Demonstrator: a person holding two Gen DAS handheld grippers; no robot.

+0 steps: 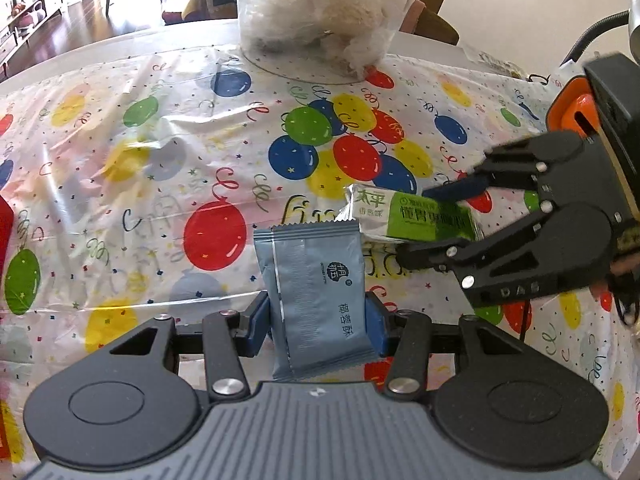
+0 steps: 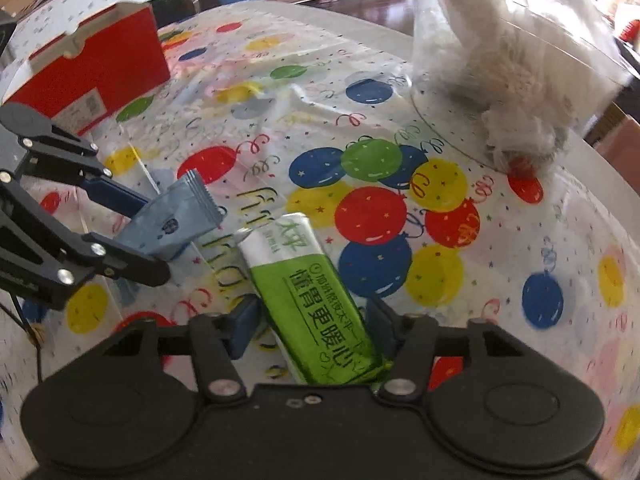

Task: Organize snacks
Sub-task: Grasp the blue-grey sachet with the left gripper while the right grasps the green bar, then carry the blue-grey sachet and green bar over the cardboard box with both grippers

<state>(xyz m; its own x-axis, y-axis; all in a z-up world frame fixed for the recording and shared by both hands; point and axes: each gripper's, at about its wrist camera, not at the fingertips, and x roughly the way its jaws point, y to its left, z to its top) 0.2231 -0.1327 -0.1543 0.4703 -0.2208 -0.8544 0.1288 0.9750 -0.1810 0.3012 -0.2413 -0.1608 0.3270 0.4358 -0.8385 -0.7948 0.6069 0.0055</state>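
A round white tabletop [image 1: 120, 46] carried a clear plastic cover [image 1: 132, 168] printed with coloured balloons. A clear plastic tub [image 1: 320, 20] with pale contents stood on it at twelve o'clock, and a red box [image 2: 92, 76] at ten o'clock in the right wrist view.

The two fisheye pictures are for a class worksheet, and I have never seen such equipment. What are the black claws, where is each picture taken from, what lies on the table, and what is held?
There is no robot here. A person holds a two-finger gripper in each hand, and each gripper has a camera looking along its fingers. One picture is the left gripper's view: it pinches a blue snack packet. The other is the right gripper's view: it appears closed on a green snack packet. Each gripper also shows in the other's picture. On the balloon-print tablecloth stand a clear plastic bag and a red box.
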